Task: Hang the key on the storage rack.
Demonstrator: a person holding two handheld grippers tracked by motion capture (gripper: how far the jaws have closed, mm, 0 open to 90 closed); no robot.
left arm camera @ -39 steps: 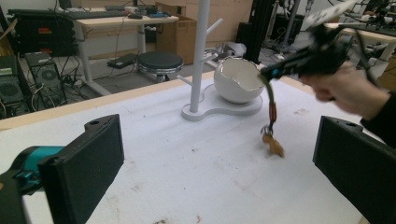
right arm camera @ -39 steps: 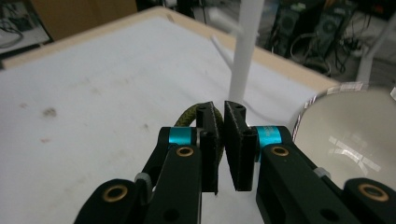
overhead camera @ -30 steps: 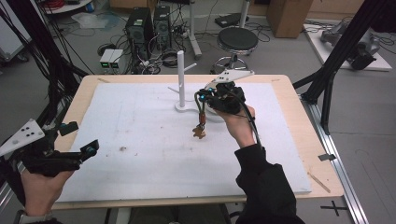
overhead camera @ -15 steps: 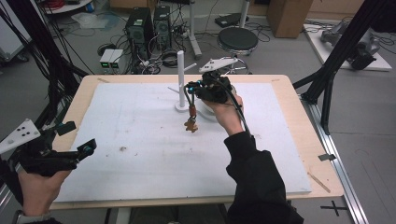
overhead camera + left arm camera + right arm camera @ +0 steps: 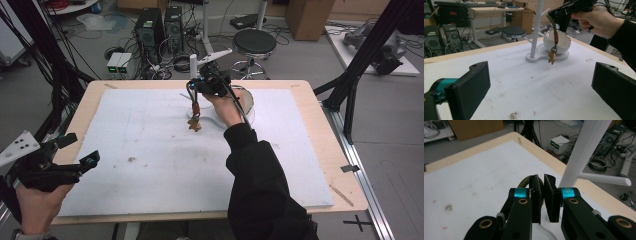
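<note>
A grey floor holds a round black stool (image 5: 255, 42), computer towers (image 5: 162, 24) and cardboard boxes (image 5: 309, 17).

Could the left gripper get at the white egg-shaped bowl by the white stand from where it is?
Probably yes: the left gripper is open and the white mat ahead lies bare, though the bowl sits far across, with the right gripper dangling a keychain before it.

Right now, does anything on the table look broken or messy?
Yes. The white bowl on the stand's base has a jagged, eggshell-like rim, so it looks cracked, though that may be its design. The white mat carries small dark stains toward the near left. The keychain just dangles from the right gripper.
</note>
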